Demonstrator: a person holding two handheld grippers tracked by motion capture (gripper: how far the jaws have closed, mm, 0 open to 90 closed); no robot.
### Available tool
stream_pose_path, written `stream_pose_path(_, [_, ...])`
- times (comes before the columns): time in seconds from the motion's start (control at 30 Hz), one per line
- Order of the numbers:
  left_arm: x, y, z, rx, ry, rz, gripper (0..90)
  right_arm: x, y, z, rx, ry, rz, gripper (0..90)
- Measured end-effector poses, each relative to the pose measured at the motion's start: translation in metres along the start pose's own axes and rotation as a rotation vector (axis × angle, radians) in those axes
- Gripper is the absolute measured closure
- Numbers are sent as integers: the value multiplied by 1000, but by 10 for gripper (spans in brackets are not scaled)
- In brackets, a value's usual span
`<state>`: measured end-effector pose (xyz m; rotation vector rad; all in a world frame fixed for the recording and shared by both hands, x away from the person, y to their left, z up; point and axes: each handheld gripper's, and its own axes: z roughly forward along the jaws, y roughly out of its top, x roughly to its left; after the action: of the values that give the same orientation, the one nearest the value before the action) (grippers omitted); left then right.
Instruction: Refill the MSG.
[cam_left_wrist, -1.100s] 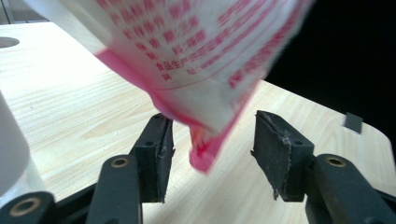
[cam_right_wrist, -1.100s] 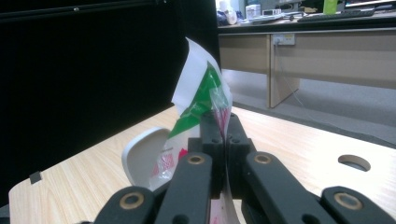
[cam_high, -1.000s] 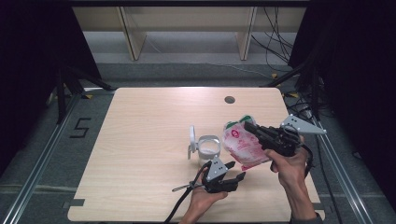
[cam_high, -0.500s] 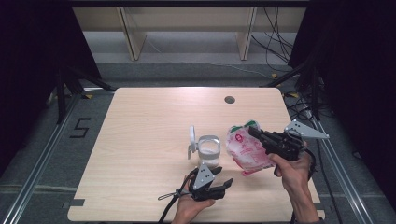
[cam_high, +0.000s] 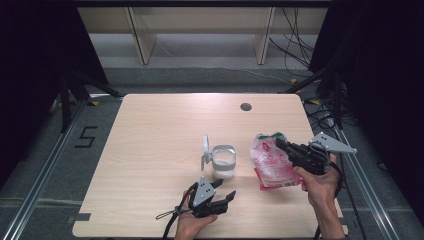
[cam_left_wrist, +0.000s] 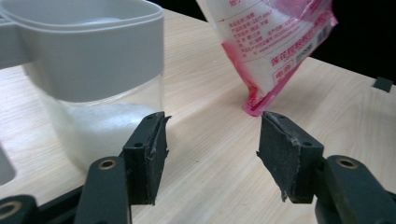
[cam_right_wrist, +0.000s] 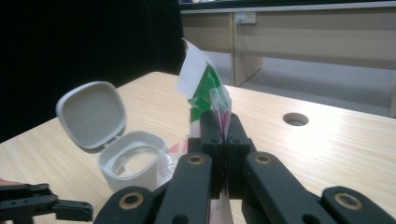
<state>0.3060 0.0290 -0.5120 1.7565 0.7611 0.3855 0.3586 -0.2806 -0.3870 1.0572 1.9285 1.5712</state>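
Pink-and-white plastic bag of white granules (cam_high: 270, 162), green at its top, is clamped near that top edge in the right gripper (cam_right_wrist: 223, 135), jaws together on the film; bag's bottom corner rests on the light wooden desk (cam_high: 150, 145), just right of the jar. Left gripper (cam_high: 220, 192) sits low near the desk's front edge, jaws apart with nothing between them; they have just been opening. Its own view looks past the pads (cam_left_wrist: 149, 149) at the small clear jar with grey rim (cam_left_wrist: 93, 70), close ahead, partly filled with white grains. Jar's hinged grey lid (cam_right_wrist: 92, 114) stands open. Round cable hole (cam_high: 245, 106) farther back.

Step, as I read it: pouring looks finished or paused, bag being set down. Whether the bag top is cut open is hard to tell. Next move probably calls for the left gripper to reach the lid and flip it shut while the right keeps the bag upright so nothing spills.
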Motion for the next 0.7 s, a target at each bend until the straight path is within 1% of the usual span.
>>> stream_pose_path(0.03, [2,0,-1,3,6,13,412,0,-1,-1,5,-8,11,900])
stream_pose_path(0.07, [2,0,-3,2,8,8,412,-2,-1,-1,0,-17,-3,900])
stream_pose_path(0.1, [4,0,-4,-4,6,11,412,-3,-1,-2,6,-31,2,900])
stream_pose_path(0.13, [4,0,-5,-1,16,3,412,-3,-2,-2,2,-39,1,900])
stream_pose_path(0.17, [6,0,-5,-3,19,3,411,-4,-2,-3,5,-53,-6,900])
stream_pose_path(0.2, [7,-1,-6,-6,26,-4,409,-6,-2,-3,7,-52,-14,900])
stream_pose_path(0.23, [9,-2,-7,-11,22,-5,409,-6,-3,-5,15,-65,1,900])
stream_pose_path(0.27, [10,-2,-8,-7,25,-6,408,-8,-3,-5,18,-74,-8,900])
stream_pose_path(0.3, [10,-2,-9,-3,41,-32,407,-9,-3,-5,16,-86,-36,900])
stream_pose_path(0.33, [12,-2,-10,-4,41,-6,406,-10,-4,-5,21,-89,-38,900])
stream_pose_path(0.37, [13,-2,-11,-6,46,-13,401,-11,-4,-5,22,-93,-41,900])
stream_pose_path(0.4, [13,-3,-11,-15,47,-36,399,-11,-4,-6,26,-102,-32,900])
stream_pose_path(0.43, [13,-3,-12,-13,57,-48,398,-12,-5,-5,21,-111,-45,900])
stream_pose_path(0.47, [13,-3,-13,-12,61,-46,397,-12,-6,-6,29,-112,-24,900])
stream_pose_path(0.5, [14,-3,-14,-17,65,-44,396,-12,-6,-6,34,-118,-17,900])
stream_pose_path(0.53, [15,-4,-14,-17,69,-46,394,-14,-7,-6,31,-132,-48,900])
stream_pose_path(0.57, [15,-4,-15,-17,72,-47,390,-13,-7,-7,40,-134,-18,900])
stream_pose_path(0.6, [16,-4,-16,-15,74,-49,389,-14,-7,-7,40,-139,-14,900])
stream_pose_path(0.63, [16,-4,-17,-12,75,-47,388,-18,-8,-6,33,-144,-58,900])
stream_pose_path(0.67, [17,-4,-18,-8,75,-42,385,-18,-9,-6,39,-144,-56,900])
stream_pose_path(0.7, [18,-4,-18,-5,79,-46,382,-18,-9,-6,50,-153,-46,900])
